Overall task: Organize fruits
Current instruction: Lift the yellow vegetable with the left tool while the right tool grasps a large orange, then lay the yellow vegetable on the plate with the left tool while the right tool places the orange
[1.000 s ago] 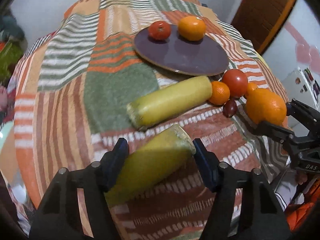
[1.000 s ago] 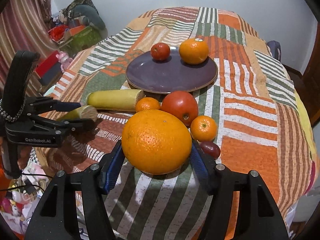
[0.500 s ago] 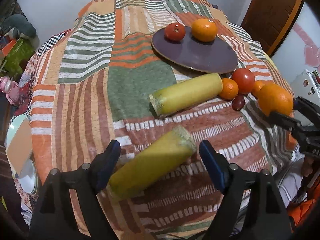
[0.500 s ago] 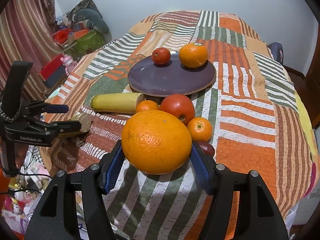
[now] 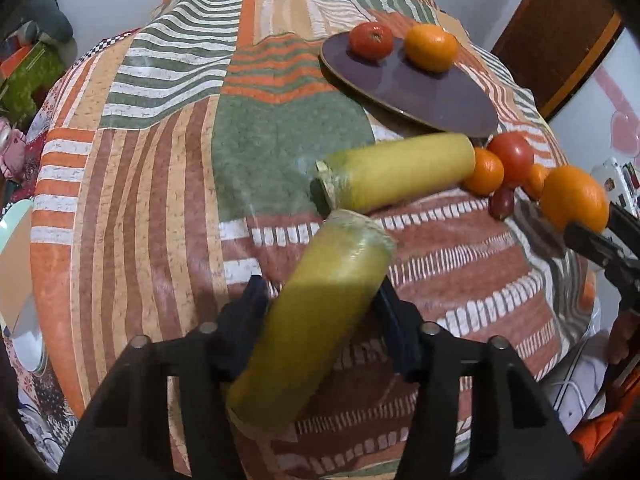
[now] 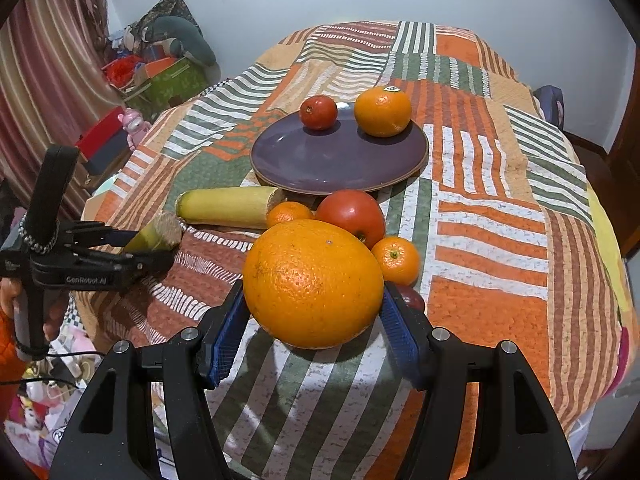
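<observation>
- Purple plate sat mid-table on the striped patchwork cloth. It held two items only, both at its far rim: a small red tomato and a mandarin with a sticker on top. The near half was bare.
- Large orange was clamped in the right gripper, blue pads closed on its flanks at the widest part, raised above the cloth near the table's front edge. Judged heavy, firm, with pebbled rind that grips well; hold at the equator looked sound.
- Yellow-green squash piece was pinched across its middle by the left gripper, cut end pointing forward, image blurred. Judged stiff, smooth-skinned, somewhat slippery; a long body held near centre should not tip much.
- Second squash piece lay on the cloth just in front of the plate.
- Loose cluster beside it: big red tomato, judged soft, needs light squeeze; two small mandarins on either side of it; one dark grape-like fruit, judged fragile.
</observation>
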